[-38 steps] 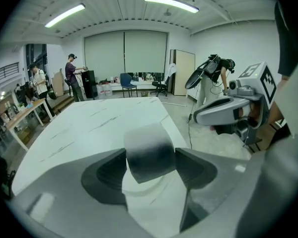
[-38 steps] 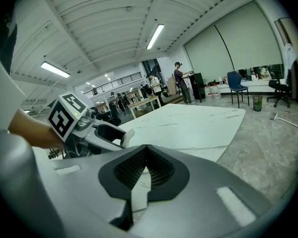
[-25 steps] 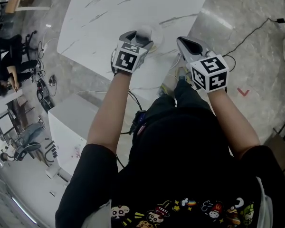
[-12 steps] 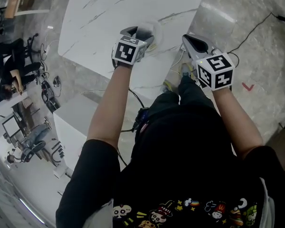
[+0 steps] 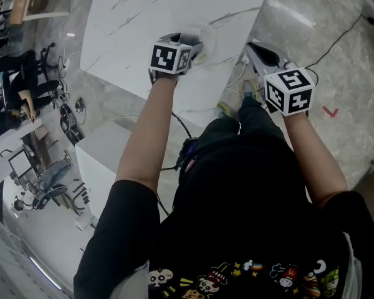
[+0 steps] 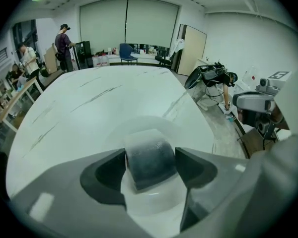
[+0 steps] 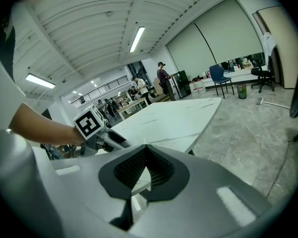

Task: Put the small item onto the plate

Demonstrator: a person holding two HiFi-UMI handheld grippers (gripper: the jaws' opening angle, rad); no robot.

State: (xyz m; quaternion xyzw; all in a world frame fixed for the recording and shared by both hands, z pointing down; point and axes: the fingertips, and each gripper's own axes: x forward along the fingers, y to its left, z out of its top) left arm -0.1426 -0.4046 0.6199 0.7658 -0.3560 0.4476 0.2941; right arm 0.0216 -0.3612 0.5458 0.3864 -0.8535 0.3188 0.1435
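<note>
A small frosted block with a dark core (image 6: 149, 159) sits between the jaws of my left gripper (image 6: 150, 166), which is shut on it. Right under and beyond it lies a round white plate (image 6: 139, 123) on the white marble table (image 6: 84, 108). From the head view the left gripper (image 5: 191, 46) hovers over the plate (image 5: 207, 37) near the table's (image 5: 162, 11) near edge. My right gripper (image 5: 254, 48) hangs off the table's right corner, above the floor. Its jaws (image 7: 146, 170) are shut with nothing in them.
A black cable (image 5: 336, 42) and a red mark (image 5: 330, 111) lie on the floor to the right. White cabinets (image 5: 106, 161) stand at the left below the table. Far off, people (image 6: 64, 43) and a blue chair (image 6: 126, 51) are past the table's far end.
My left gripper has moved forward with the block, further over the table and onto the plate's area. The right gripper has shifted slightly right and forward, still shut.
</note>
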